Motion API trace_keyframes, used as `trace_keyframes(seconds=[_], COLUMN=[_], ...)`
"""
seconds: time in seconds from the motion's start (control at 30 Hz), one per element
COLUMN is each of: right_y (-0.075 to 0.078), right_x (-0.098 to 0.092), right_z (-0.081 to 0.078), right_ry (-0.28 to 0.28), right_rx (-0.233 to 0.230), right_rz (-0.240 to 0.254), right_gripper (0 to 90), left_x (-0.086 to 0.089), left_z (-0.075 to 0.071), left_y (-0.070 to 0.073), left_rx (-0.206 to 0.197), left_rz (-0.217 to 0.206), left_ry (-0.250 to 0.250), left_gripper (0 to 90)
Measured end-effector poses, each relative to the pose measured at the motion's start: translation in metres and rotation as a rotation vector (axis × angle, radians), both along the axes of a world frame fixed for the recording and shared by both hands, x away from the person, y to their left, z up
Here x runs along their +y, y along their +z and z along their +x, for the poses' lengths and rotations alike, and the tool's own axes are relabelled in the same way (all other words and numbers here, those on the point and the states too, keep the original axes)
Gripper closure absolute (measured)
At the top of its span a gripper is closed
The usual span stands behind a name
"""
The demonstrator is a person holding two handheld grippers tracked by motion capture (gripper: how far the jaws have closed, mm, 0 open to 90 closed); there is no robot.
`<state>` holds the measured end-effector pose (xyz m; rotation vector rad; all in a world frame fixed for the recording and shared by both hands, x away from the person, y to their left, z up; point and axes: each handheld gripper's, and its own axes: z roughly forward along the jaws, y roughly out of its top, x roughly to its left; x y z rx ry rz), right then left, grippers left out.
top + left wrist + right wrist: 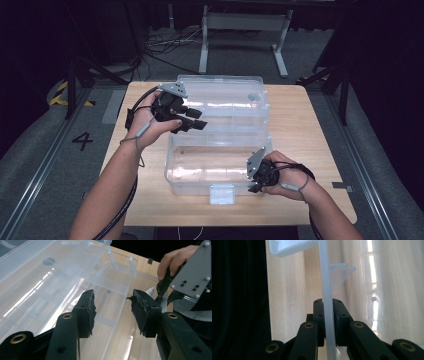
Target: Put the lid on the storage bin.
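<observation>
The wooden table (305,125) carries a large clear plastic box (200,170) standing open near its middle, the lid (225,100) swung back and lying toward the far edge, a white latch (222,194) on the near wall facing the person. The box looks empty. The right gripper (257,175) sits at the box's near right corner with its fingers (319,315) clamped on the thin upright wall (325,290), one pad on each face, as the right gripper view shows plainly. The left gripper (192,122) hangs over the hinge area between lid and box, its fingers (86,312) apart and holding nothing, the clear lid below them. My reading is that the right hand is steadying the box while the left goes for the lid to shut it. The risks come from the material: the clear plastic is slick and glare hides its edges, so the left fingers could close on air or slide off the lid rim. If the lid is swung down while the right gripper is on the wall, it may come down on that gripper, or the light box may tip or skid.
</observation>
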<state>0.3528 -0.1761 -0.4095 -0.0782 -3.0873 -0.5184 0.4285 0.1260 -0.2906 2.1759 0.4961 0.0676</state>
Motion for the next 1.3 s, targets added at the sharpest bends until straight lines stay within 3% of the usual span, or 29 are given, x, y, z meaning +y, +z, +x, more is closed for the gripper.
trace_keyframes(seconds=[0.6,1.3], right_y=[-0.002,-0.011], right_x=[0.000,0.002], right_z=[0.000,0.002], right_ry=[-0.013,-0.012], right_rx=[0.006,0.013], right_rz=[0.012,0.018], right_gripper=[82.4,85.6], left_x=[-0.019,-0.038], left_z=[0.029,0.051], left_y=[0.004,-0.015], left_rx=[0.022,0.048], left_rz=[-0.006,0.031], left_ry=[-0.002,0.040], left_gripper=[53.8,53.8])
